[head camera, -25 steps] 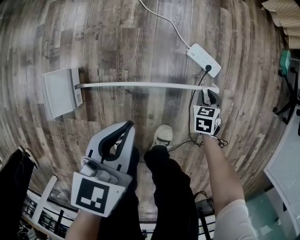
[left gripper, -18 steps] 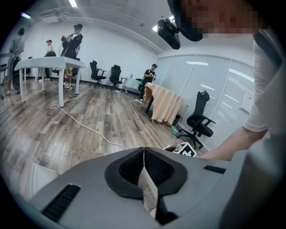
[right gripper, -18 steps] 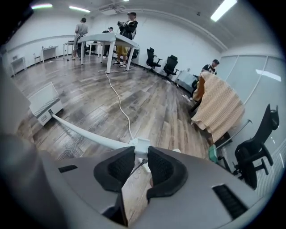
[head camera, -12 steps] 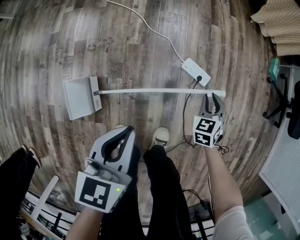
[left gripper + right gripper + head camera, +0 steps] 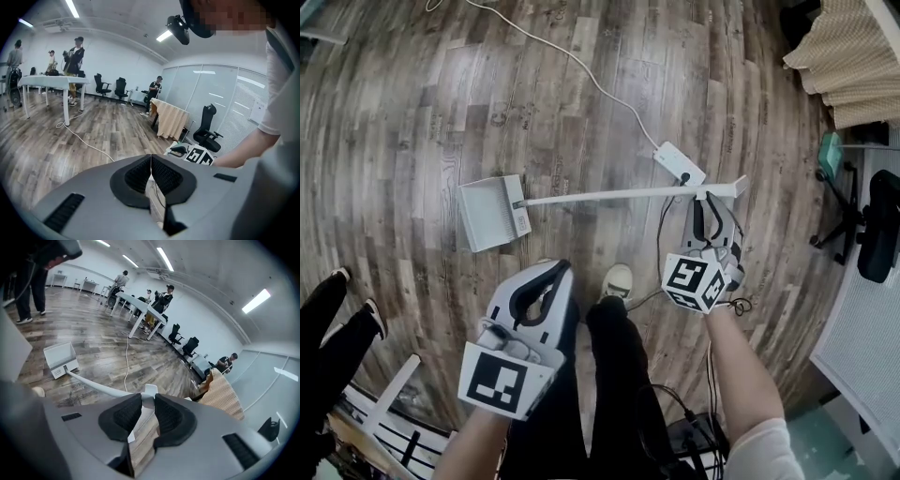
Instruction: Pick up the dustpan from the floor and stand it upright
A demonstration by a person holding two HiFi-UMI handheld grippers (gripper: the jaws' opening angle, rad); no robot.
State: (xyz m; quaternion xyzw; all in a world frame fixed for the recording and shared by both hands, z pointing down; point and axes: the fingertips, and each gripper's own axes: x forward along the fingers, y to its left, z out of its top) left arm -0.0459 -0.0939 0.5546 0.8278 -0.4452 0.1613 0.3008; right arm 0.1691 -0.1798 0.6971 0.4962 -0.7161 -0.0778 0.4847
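The white dustpan (image 5: 492, 214) rests with its pan on the wood floor, and its long white handle (image 5: 619, 195) runs right from it. My right gripper (image 5: 712, 201) is shut on the handle's far end, which is raised. In the right gripper view the handle (image 5: 93, 386) slopes down from the jaws to the pan (image 5: 60, 359), and the handle's tip sits between the right gripper's (image 5: 144, 402) pads. My left gripper (image 5: 551, 272) hangs above the person's legs, shut and empty. The left gripper (image 5: 150, 161) shows its pads meeting in its own view.
A white power strip (image 5: 679, 163) with a long cable (image 5: 572, 58) lies just beyond the handle's end. The person's shoe (image 5: 618, 281) is below the handle. An office chair (image 5: 874, 225) and a beige cloth (image 5: 844, 66) stand at right. Another person's legs (image 5: 337, 319) are at left.
The right gripper has risen with the handle's end while the pan stays on the floor. The left gripper has risen too. The floor looks farther away.
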